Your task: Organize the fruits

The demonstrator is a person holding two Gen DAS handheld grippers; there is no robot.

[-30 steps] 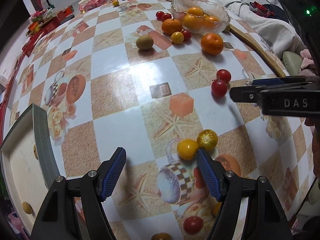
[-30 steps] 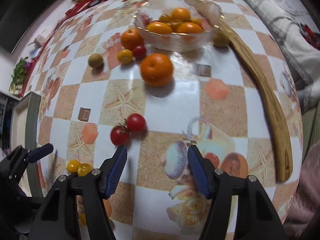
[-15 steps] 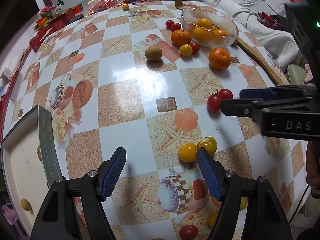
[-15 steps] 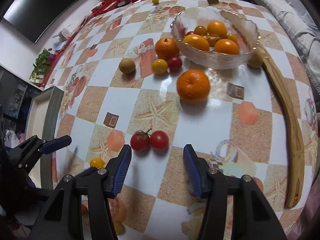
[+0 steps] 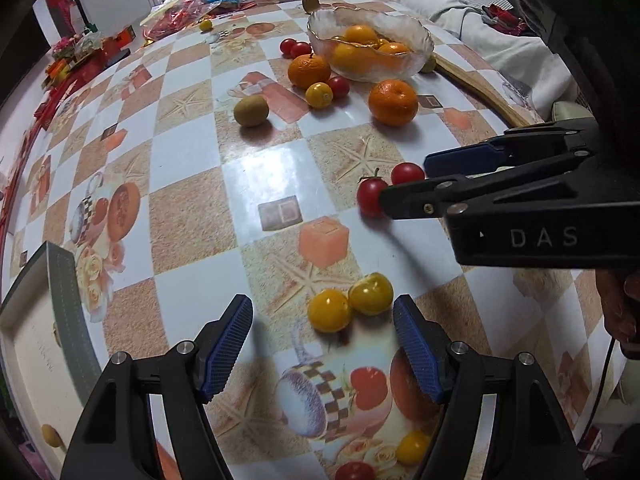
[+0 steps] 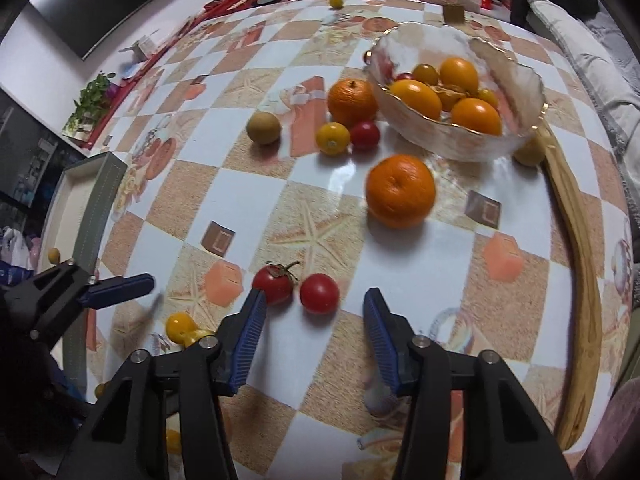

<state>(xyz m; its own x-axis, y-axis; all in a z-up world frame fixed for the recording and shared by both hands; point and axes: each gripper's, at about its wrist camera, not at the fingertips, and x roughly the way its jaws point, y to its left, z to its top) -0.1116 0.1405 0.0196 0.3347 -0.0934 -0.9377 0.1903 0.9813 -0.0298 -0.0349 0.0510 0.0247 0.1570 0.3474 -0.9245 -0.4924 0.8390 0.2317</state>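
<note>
Your right gripper [image 6: 314,338] has advanced, fingers spread: 2 round red cherry tomatoes [image 6: 319,293] now just ahead between them. Left gripper [image 5: 322,346] spread, 2 yellow tomatoes [image 5: 329,310] between its fingertips. Grasp next, likely.

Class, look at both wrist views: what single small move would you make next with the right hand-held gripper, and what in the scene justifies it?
Probably ease the right hand-held gripper a little forward, then close. Its jaws are open, and the stemless red cherry tomato sits on the table just ahead of the gap. The stemmed tomato lies against the left finger, so nudging slightly right may avoid pinching both.
</note>
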